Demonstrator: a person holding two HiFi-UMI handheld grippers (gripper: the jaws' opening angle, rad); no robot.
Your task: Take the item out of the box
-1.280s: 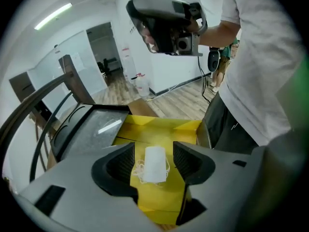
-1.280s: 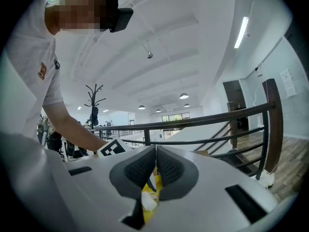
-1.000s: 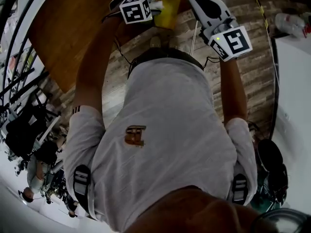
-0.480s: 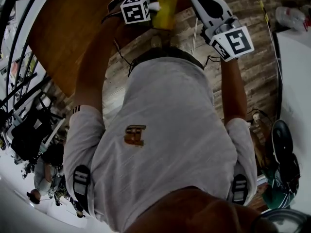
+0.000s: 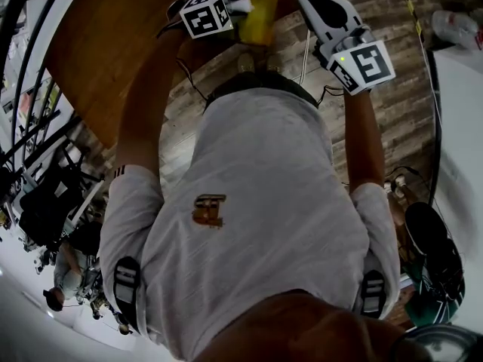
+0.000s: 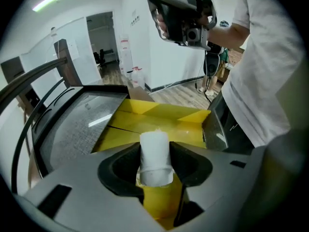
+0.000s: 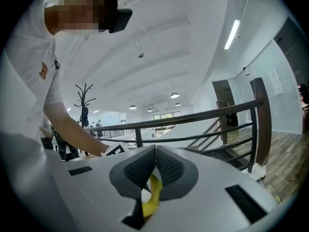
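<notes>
**Item:** roll [image 6: 154, 153]. White, short upright cylinder with a ragged top; it looks like wrapped paper or cloth.

**Handling (judged):** light, soft, easily crushed, not slippery. It is best taken across the mid-body with gentle pressure.

**Location:** near side of the open yellow box [image 6: 159, 117], between the jaws of the left gripper [image 6: 155, 170].

**Tools:** left jaws are closing, with the pads touching both sides of the roll. The right gripper [image 7: 155, 163] is clenched on a yellow flap [image 7: 152, 199], probably the box's.

A wooden table [image 5: 98, 44] fills the head view's upper left, beside plank flooring [image 5: 392, 104]. A black railing [image 7: 201, 114] crosses mid-frame in the right gripper view.
</notes>
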